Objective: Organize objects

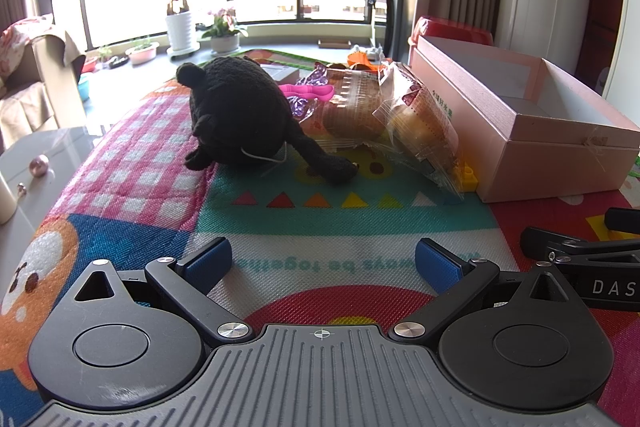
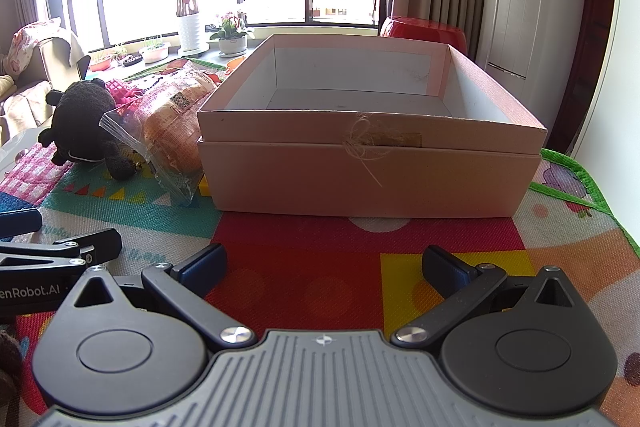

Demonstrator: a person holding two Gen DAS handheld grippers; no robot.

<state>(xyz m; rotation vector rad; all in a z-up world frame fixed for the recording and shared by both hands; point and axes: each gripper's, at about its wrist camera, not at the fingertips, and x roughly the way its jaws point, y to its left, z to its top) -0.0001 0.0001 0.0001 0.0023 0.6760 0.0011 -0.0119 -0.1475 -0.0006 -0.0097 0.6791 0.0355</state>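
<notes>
In the left wrist view, the left gripper (image 1: 323,261) hovered over the play mat (image 1: 340,219) with its blue-padded fingers (image 1: 208,261) spread wide and holding nothing; the black plush toy (image 1: 240,119) and the wrapped bread packets (image 1: 416,123) lay just left of the pink box (image 1: 560,155), so the sorting looked barely begun. In the right wrist view, the right gripper (image 2: 323,267) faced the box (image 2: 368,171), which appeared empty, fingers likewise wide apart and touching nothing. The next move probably called for reaching left of the box to an item.
</notes>
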